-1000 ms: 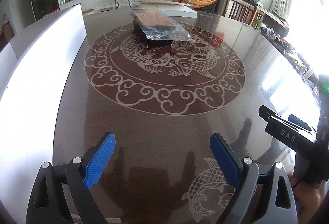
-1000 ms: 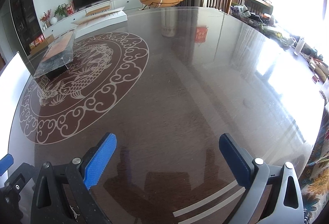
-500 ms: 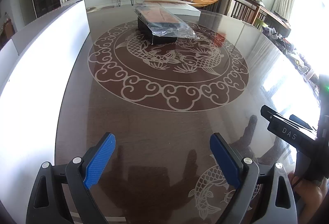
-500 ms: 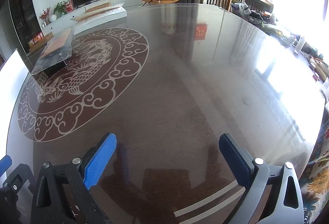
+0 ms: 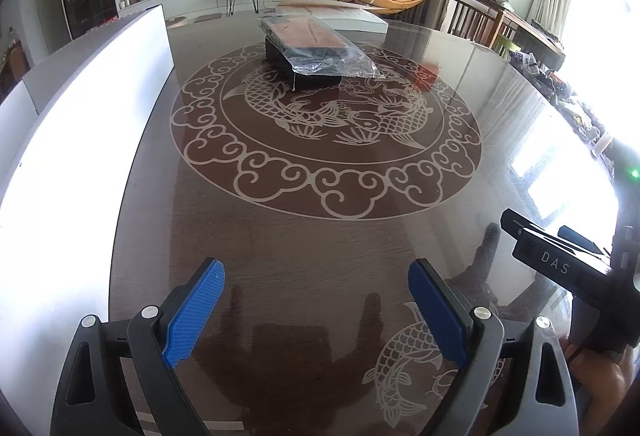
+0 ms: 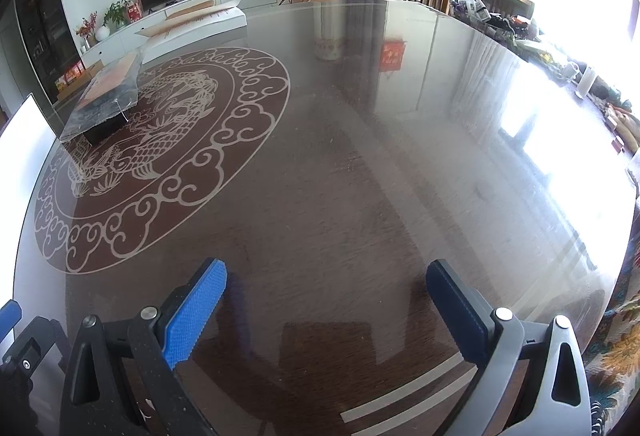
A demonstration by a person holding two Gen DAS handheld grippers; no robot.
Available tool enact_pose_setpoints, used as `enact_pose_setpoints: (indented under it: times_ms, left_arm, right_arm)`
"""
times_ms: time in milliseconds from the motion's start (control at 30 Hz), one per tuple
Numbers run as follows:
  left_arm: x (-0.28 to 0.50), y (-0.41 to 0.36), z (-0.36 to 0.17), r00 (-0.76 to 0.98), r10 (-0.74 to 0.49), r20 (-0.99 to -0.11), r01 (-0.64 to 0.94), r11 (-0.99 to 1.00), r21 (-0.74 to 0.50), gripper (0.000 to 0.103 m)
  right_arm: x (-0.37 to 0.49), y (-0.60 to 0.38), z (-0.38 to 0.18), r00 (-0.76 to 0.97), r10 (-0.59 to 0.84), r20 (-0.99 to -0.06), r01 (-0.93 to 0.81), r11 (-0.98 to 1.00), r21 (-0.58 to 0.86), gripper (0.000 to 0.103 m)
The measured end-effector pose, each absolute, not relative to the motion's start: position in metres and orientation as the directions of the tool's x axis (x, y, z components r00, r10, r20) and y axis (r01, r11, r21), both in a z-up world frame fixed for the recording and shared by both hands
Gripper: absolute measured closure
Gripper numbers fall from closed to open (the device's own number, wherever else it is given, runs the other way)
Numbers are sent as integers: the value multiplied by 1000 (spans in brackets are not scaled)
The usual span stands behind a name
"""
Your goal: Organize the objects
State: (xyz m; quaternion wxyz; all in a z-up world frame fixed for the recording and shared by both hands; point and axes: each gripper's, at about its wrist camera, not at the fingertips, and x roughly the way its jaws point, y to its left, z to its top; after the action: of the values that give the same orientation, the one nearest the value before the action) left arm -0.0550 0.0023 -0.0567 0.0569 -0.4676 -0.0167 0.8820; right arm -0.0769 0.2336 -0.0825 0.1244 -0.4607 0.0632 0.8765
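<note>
Left wrist view: left gripper (image 5: 316, 312) spread wide, nothing between the blue pads (image 5: 195, 312); held above the near part of the dark glossy table (image 5: 280, 236); plastic-wrapped package (image 5: 316, 48) resting on a black box (image 5: 316, 79) at the far side of the fish-and-cloud medallion (image 5: 326, 134), well apart from the pads. Step in hand, judged: start of the organising, nothing grasped yet. Next move calls for a long forward reach to the package, jaws kept wide for its breadth. Right gripper (image 5: 560, 264) cut off at the right edge, fingertips not visible here; package contents blurred by the glare on the wrap.

Right wrist view: right gripper (image 6: 326, 312) likewise spread and empty above bare table (image 6: 360, 156); package (image 6: 108, 92) far off to the upper left, seen edge-on. Cluttered items along the right rim washed out by window light, not identifiable; left gripper only a sliver at the lower left corner.
</note>
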Motion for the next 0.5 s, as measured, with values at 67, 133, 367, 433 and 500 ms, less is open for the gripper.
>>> enact_pose_setpoints:
  times_ms: [67, 133, 367, 433, 500]
  left_arm:
    - [-55, 2, -55, -559, 118, -821, -85, -993, -84, 9]
    - [-56, 1, -52, -562, 120, -819, -83, -993, -88, 9]
    - [-76, -4, -28, -595, 117, -795, -76, -993, -89, 9]
    - [-89, -6, -16, -603, 130, -787, -69, -991, -111, 9]
    - [-103, -10, -3, -611, 153, -777, -53, -987, -153, 9]
  right_arm:
    - [-77, 233, -83, -542, 160, -825, -275, -961, -6, 3]
    - [-76, 233, -83, -541, 160, -825, -275, -961, -7, 3]
    - [-76, 232, -84, -537, 160, -828, -270, -963, -12, 2]
    - [-76, 232, -84, -536, 159, -829, -269, -963, -11, 0]
    - [-76, 231, -84, -536, 160, -829, -269, -963, -11, 0]
